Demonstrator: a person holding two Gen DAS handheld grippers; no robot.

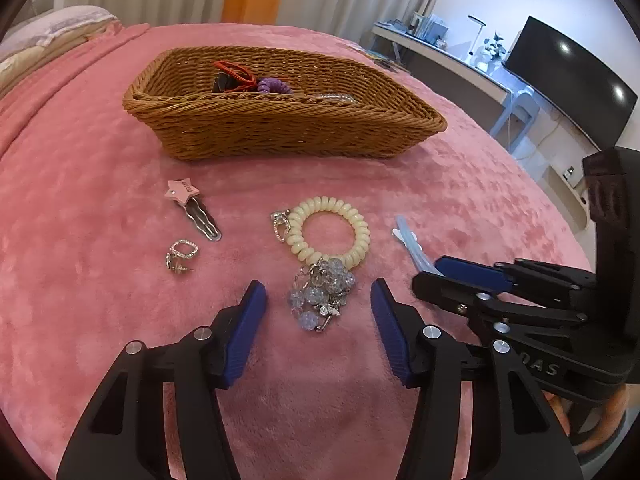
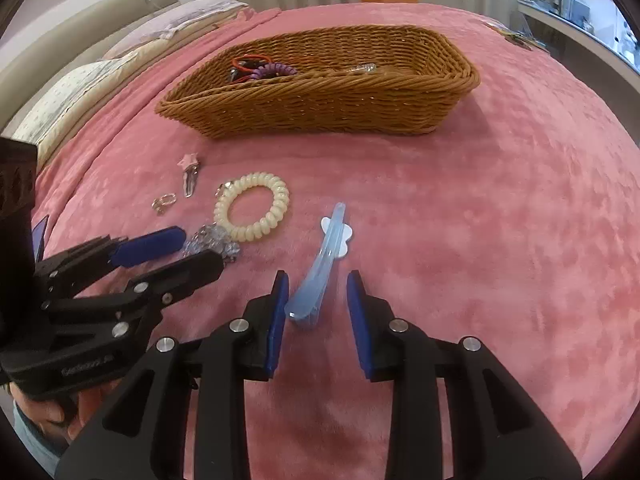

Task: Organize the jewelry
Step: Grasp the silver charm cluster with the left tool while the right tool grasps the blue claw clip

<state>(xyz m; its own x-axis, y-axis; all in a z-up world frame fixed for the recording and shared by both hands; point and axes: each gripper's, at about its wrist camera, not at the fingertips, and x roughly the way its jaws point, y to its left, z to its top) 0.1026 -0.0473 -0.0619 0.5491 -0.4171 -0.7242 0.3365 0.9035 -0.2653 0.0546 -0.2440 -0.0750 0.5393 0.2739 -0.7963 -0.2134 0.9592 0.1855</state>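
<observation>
A wicker basket (image 1: 280, 132) stands on the pink blanket and holds red and purple hair ties (image 1: 256, 80); it also shows in the right wrist view (image 2: 320, 108). My left gripper (image 1: 318, 300) is open, its jaws either side of a crystal bead bracelet (image 1: 320, 292) that touches a cream spiral hair tie (image 1: 328, 232). My right gripper (image 2: 316, 292) is open around the near end of a light blue hair clip (image 2: 320, 264) with a white flower. A pink star hair clip (image 1: 192, 208) and sparkly earrings (image 1: 182, 254) lie to the left.
The pink blanket (image 2: 480, 240) covers the bed. Pillows (image 2: 100, 80) lie at the far left. A desk with a monitor (image 1: 568, 84) stands beyond the bed's right edge. Curtains hang behind.
</observation>
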